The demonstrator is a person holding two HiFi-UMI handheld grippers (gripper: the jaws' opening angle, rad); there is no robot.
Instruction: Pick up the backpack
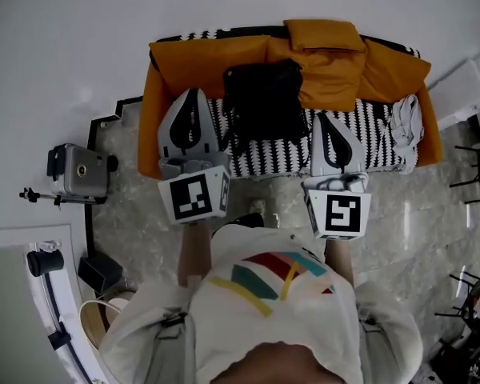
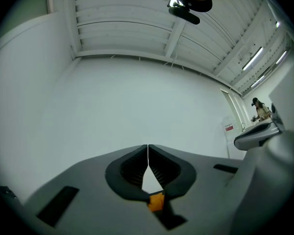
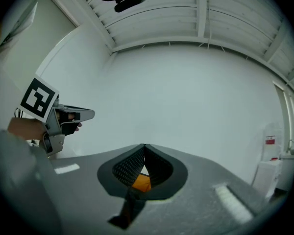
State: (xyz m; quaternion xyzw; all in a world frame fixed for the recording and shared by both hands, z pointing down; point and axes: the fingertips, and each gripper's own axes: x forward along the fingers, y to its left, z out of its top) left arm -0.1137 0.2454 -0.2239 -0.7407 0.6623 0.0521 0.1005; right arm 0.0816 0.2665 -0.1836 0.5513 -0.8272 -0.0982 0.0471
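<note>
Black backpack (image 1: 264, 102) lies on the orange sofa (image 1: 150, 122); left gripper (image 1: 194, 94) and right gripper (image 1: 326, 118), jaws pressed together, hold nothing

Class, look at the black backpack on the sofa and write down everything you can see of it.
The backpack is plain black and looks like soft, slightly slumped fabric. It sits near the middle of the sofa, on the black-and-white patterned seat cover, and seems to lean back against the orange back cushions. An orange cushion touches its right side. Dark strap loops hang at its lower left edge. Zips and pockets are too dark to make out. Nothing grips it.
</note>
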